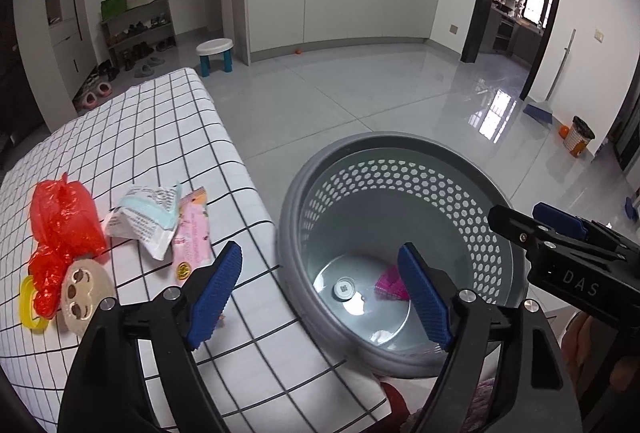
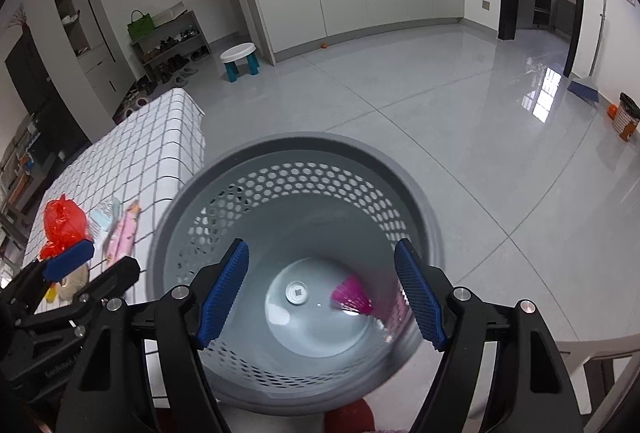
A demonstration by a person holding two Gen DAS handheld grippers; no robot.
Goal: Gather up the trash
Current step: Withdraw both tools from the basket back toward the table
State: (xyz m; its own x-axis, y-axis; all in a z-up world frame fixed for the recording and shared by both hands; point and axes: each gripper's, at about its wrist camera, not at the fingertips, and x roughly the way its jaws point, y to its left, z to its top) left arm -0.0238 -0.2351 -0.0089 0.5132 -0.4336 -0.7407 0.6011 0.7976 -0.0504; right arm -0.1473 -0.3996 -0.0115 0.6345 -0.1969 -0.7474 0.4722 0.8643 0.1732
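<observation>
Tabletop: covered by a white cloth with a black grid, left of the bin.
Yellow ring: at the near left of the cloth, beside the round face toy.
Red bag: crumpled, far side of the toy and touching it.
White wrapper: right of the red bag, lying partly over the pink wrapper.
Pink wrapper: nearest the cloth's right edge, with a gold sticker at its near end.
Left gripper: fingers apart, nothing between the pads; the left one hangs over the cloth's edge, the right one over the bin's mouth.
Bin: grey, round, honeycomb holes in its wall, standing on the floor just right of the tabletop.
Pink scrap: magenta piece of trash lying on the bin's bottom, right of the small white disc at the centre.
Right gripper: fingers apart and empty, held above the bin's mouth, looking straight down into it.
Floor: glossy grey tiles, far of the bin.
</observation>
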